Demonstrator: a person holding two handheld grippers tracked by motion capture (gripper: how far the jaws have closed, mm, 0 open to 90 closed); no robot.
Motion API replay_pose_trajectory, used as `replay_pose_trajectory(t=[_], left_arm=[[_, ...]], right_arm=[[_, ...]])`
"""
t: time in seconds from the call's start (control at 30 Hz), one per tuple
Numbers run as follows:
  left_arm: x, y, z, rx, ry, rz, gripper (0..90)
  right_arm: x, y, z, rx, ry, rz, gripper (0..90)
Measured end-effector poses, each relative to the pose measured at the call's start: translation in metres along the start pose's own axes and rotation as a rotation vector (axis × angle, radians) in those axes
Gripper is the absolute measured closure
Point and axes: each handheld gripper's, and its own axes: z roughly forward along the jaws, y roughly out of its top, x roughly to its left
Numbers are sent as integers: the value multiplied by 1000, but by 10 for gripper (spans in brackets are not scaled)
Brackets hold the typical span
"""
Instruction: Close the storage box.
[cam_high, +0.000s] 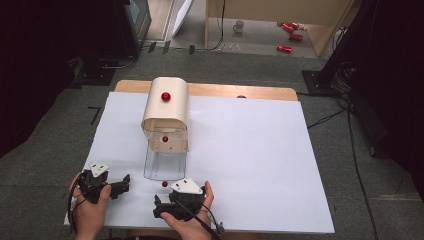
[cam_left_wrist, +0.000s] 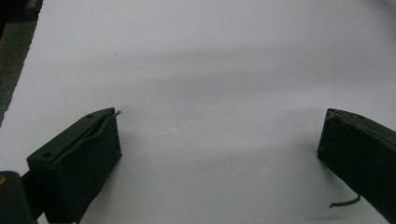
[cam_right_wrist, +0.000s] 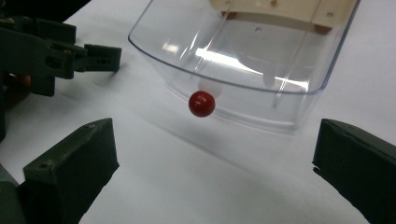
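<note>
A small cream wooden box with a rounded top (cam_high: 165, 107) stands on the white table (cam_high: 250, 150), and its clear plastic drawer (cam_high: 164, 165) is pulled out toward the person. A round red knob (cam_right_wrist: 201, 103) sits on the drawer's front. The left gripper (cam_high: 118, 186) and the right gripper (cam_high: 159, 206) rest near the drawer, both with jaws wide apart and holding nothing.

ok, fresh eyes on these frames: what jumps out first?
The cream-lidded bread box stands mid-table on the white sheet, a red knob on its curved top and its clear drawer pulled toward the person. A red knob on the drawer front faces the open right hand-held gripper. The left hand-held gripper, also open, rests beside it.
</note>
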Motion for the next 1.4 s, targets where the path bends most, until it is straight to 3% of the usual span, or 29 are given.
replay_pose_trajectory(t=[0.2,0.27,0.37,0.63,0.87,1.27,1.4], left_arm=[[0,0,0,2,0,0,0],[0,0,0,2,0,0,0],[0,0,0,1,0,0,0],[0,0,0,0,0,-1,0],[0,0,0,0,1,-1,0],[0,0,0,-1,1,-1,0],[0,0,0,0,1,0,0]], right_arm=[[1,-7,8,10,-6,26,41],[4,-9,13,5,0,27,113],[6,-11,18,6,-1,31,152],[7,-11,26,-15,-16,74,416],[7,-10,28,-23,-27,75,597],[8,-9,32,-21,-21,62,740],[8,-8,31,-26,-18,55,747]])
